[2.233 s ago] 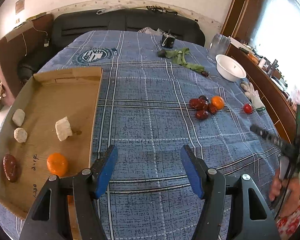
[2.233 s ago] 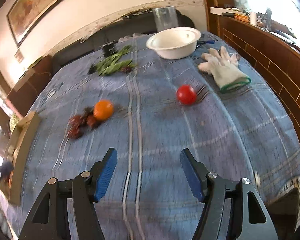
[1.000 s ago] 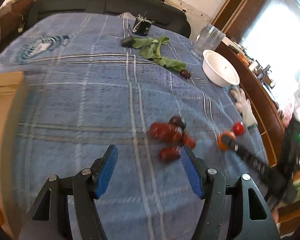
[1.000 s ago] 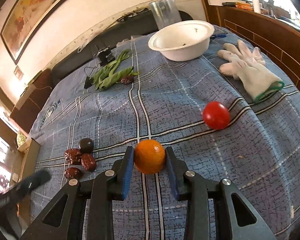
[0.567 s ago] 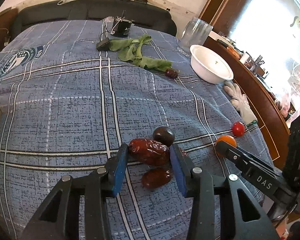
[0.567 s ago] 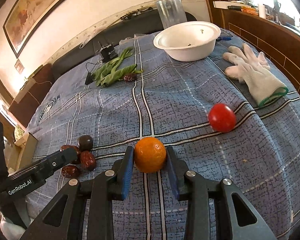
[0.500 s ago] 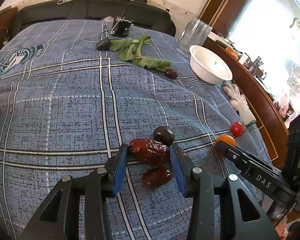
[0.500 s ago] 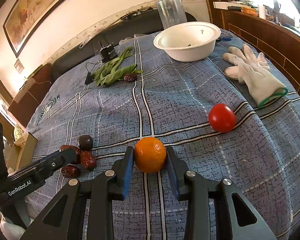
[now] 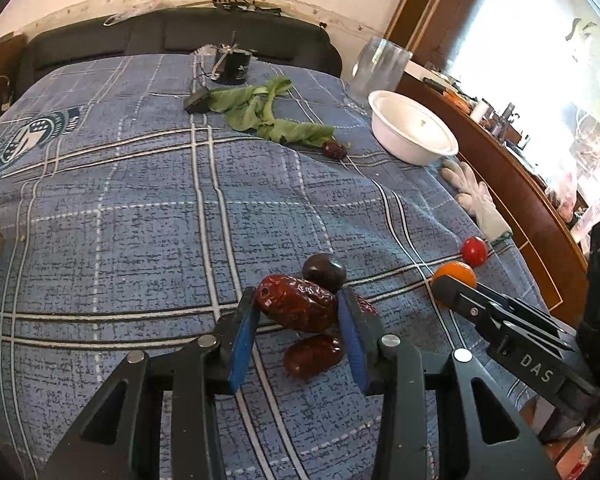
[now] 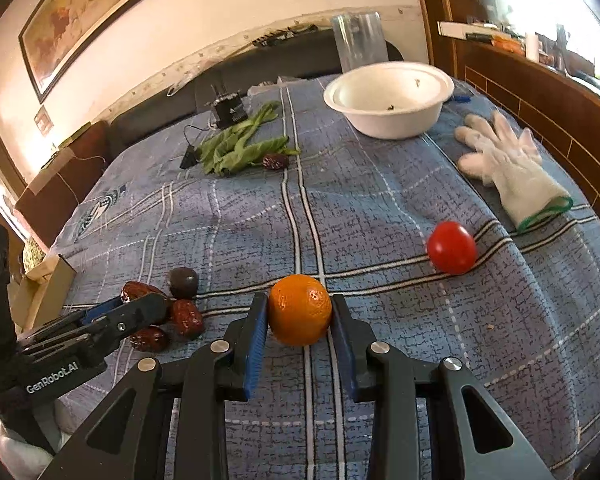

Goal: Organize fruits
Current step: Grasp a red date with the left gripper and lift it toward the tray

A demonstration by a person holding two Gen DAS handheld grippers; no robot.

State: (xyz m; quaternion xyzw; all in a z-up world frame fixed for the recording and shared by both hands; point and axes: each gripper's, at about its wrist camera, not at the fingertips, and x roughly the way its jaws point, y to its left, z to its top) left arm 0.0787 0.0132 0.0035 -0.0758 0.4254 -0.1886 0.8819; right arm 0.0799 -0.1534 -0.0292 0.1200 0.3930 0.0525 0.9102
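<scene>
My left gripper (image 9: 298,320) is shut on a wrinkled red date (image 9: 296,308) and holds it just above the blue checked cloth. Another red date (image 9: 313,356) lies under it, a dark round fruit (image 9: 324,271) just behind. My right gripper (image 10: 299,326) is shut on an orange (image 10: 299,309) at the cloth; the orange also shows in the left wrist view (image 9: 455,273). A red tomato (image 10: 451,247) lies to the right of the orange. The left gripper (image 10: 140,308) shows in the right wrist view among the dates (image 10: 186,318).
A white bowl (image 10: 388,102), a clear glass (image 10: 358,42) and a white glove (image 10: 508,168) are at the far right. Green leaves (image 10: 240,146), a lone date (image 10: 275,161) and a black device (image 10: 228,110) lie at the back. A cardboard tray edge (image 10: 58,276) is at the left.
Both grippers went from open to shut: the right closed on the orange, then the left swung from the tray to the dates and closed on one. In the last half second little moved.
</scene>
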